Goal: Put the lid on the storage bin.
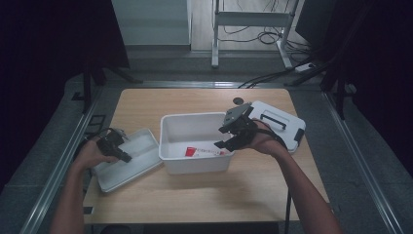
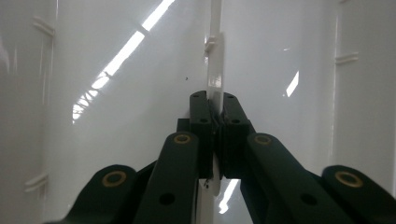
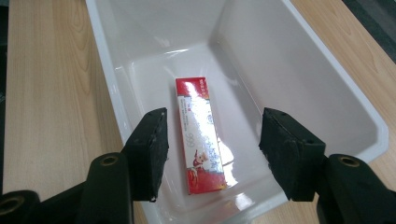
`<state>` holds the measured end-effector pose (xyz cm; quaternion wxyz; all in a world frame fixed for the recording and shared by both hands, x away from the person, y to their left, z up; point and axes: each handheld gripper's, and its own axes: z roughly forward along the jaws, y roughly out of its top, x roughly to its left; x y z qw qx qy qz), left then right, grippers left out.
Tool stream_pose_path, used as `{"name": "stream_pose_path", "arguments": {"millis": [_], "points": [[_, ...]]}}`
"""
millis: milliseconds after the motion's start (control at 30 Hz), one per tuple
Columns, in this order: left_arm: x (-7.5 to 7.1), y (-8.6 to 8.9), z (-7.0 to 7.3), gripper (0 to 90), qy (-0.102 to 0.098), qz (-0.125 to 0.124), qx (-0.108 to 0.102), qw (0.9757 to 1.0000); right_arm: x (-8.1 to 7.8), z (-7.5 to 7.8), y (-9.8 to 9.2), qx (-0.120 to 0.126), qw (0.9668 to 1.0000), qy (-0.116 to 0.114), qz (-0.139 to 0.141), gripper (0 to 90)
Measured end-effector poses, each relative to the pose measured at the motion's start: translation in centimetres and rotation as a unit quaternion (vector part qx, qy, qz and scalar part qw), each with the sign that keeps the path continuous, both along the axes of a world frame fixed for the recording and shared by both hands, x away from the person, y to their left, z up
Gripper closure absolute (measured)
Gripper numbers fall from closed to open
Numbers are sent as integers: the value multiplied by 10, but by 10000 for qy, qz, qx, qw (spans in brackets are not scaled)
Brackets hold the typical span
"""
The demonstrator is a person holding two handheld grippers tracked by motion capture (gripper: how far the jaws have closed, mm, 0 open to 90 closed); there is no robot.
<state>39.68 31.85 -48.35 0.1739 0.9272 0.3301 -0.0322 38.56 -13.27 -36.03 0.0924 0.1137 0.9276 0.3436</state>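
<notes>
Left gripper (image 1: 127,158) clamped on a rib of the white lid (image 1: 141,146); right gripper (image 3: 212,154) wide open, holding nothing, above the red box (image 3: 200,135) in the bin (image 3: 105,70) on the counter (image 1: 195,195)

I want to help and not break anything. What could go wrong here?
The left gripper is pinching only a thin rib of the white tray, so the tray might slip or tip when lifted. The right gripper hangs open over the red box in the white bin; reaching in, a jaw could bump the bin's wall and push it along.
</notes>
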Motion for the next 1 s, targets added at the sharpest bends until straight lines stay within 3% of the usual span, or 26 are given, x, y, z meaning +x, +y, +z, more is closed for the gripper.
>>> {"name": "stream_pose_path", "arguments": {"millis": [200, 500, 600, 700, 833, 933, 967, 1000], "points": [[-2, -5, 3, 894, -127, -143, 285, 9994, -1, 1, -6, 20, 10000, -20, -77, 427], [-2, -7, 3, 894, -49, -221, 342, 9992, -4, 1, -10, 37, 9999, -59, -98, 434], [-3, -8, 3, 896, -97, -278, 424, 9987, -3, 0, -11, 40, 9999, -54, -120, 436], [-4, -7, 7, 896, -222, -246, 364, 9988, -4, 0, -12, 37, 9999, -60, -135, 436], [-9, -4, 30, 897, -438, -273, 186, 9985, -4, 0, -15, 54, 9999, -70, -144, 439], [-14, 0, 60, 897, -700, -294, 120, 9970, -4, 0, -18, 32, 9998, -79, -183, 440], [-14, 0, 60, 896, -700, -294, 120, 9970, -5, 0, -19, 31, 9997, -78, -210, 440], [-17, 4, 79, 897, -819, -325, 117, 9960, -6, 1, -20, 63, 9997, -78, -219, 441]]}}
